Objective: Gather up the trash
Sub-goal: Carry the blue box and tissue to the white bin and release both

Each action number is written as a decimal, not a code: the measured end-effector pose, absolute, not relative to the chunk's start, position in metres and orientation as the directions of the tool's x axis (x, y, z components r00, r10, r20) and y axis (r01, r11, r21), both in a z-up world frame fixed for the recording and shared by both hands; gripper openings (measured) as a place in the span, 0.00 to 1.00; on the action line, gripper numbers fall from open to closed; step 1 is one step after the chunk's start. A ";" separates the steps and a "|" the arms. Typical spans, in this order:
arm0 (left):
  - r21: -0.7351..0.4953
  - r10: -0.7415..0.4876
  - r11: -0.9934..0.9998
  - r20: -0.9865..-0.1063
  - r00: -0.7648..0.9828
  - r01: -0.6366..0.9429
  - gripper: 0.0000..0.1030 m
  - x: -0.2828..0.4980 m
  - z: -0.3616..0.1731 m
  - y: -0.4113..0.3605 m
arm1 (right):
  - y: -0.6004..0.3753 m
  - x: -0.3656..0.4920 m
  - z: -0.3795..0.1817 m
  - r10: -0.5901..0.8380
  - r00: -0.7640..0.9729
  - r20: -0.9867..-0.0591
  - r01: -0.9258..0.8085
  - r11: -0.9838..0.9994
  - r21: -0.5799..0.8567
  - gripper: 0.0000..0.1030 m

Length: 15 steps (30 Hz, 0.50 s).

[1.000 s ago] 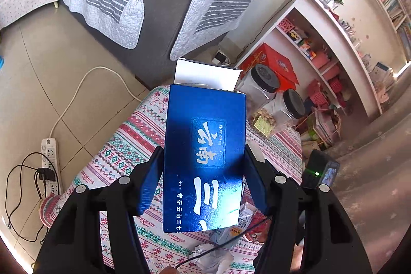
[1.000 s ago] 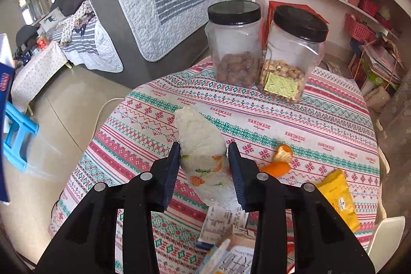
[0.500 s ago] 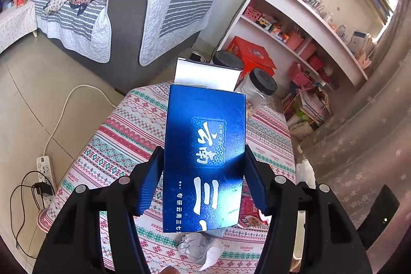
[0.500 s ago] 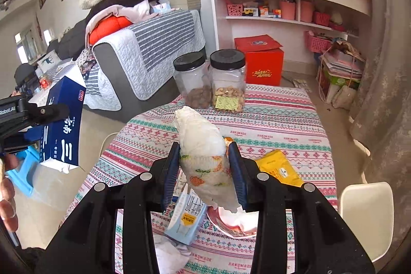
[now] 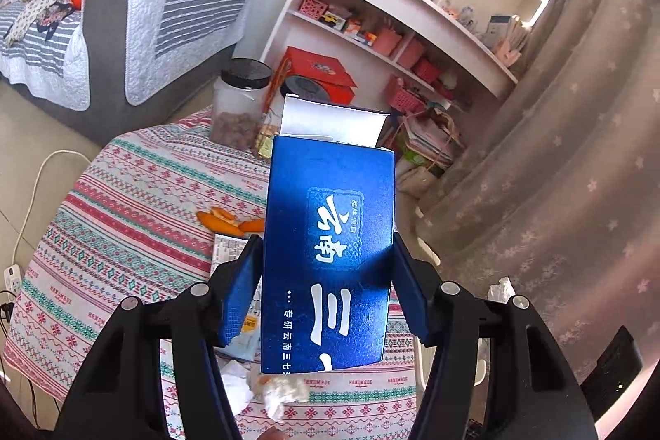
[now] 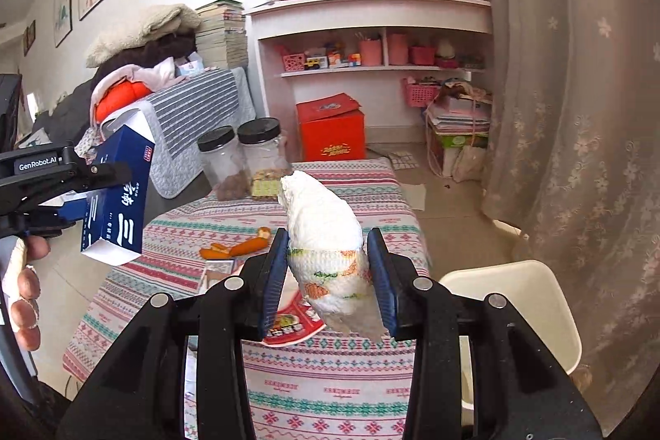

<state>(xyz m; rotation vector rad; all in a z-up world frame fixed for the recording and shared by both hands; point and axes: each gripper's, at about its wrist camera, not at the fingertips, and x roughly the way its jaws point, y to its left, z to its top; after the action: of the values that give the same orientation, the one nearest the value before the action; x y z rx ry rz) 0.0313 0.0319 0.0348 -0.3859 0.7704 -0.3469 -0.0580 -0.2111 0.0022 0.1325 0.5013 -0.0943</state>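
My left gripper (image 5: 328,275) is shut on a blue carton (image 5: 330,234) with white characters and an open white flap, held above the table. The carton also shows in the right wrist view (image 6: 119,192), at the left. My right gripper (image 6: 328,275) is shut on a crumpled white paper wad (image 6: 326,234) with an orange and green print, held above the table. On the patterned tablecloth (image 5: 136,201) lie orange peels (image 5: 225,219), crumpled tissue (image 5: 280,390) and a red wrapper (image 6: 293,324).
Two black-lidded jars (image 6: 243,159) stand at the table's far end. A white chair (image 6: 515,308) is at the right, by a curtain (image 6: 577,110). A sofa (image 5: 123,40), white shelves (image 6: 371,40) and a red box (image 6: 332,132) lie beyond. A cable (image 5: 29,201) and a power strip (image 5: 10,277) lie on the floor.
Both grippers have lifted and drawn back from the table with their loads still held. The views have swung right toward the shelves and curtain.
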 end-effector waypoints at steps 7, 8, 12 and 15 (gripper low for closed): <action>-0.442 -0.470 0.871 -0.625 0.623 0.213 0.58 0.033 0.022 -0.006 | -0.274 -0.073 -0.018 -0.187 0.837 -0.515 0.296 0.945 0.138 0.36; -0.440 -0.471 0.872 -0.628 0.620 0.217 0.58 0.033 0.021 -0.011 | -0.283 -0.076 -0.021 -0.204 0.830 -0.520 0.322 0.935 0.146 0.36; -0.432 -0.479 0.871 -0.637 0.604 0.234 0.58 0.035 0.017 -0.028 | -0.319 -0.082 -0.030 -0.275 0.792 -0.545 0.424 0.890 0.167 0.36; -0.424 -0.487 0.869 -0.646 0.588 0.253 0.58 0.035 0.013 -0.046 | -0.338 -0.084 -0.040 -0.319 0.752 -0.577 0.486 0.860 0.158 0.36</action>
<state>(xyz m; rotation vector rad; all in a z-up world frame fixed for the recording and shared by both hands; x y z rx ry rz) 0.0354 -0.0460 0.0135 -0.3024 0.8385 -0.4389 -0.0839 -0.3380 -0.0405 0.3093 0.5682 -0.4472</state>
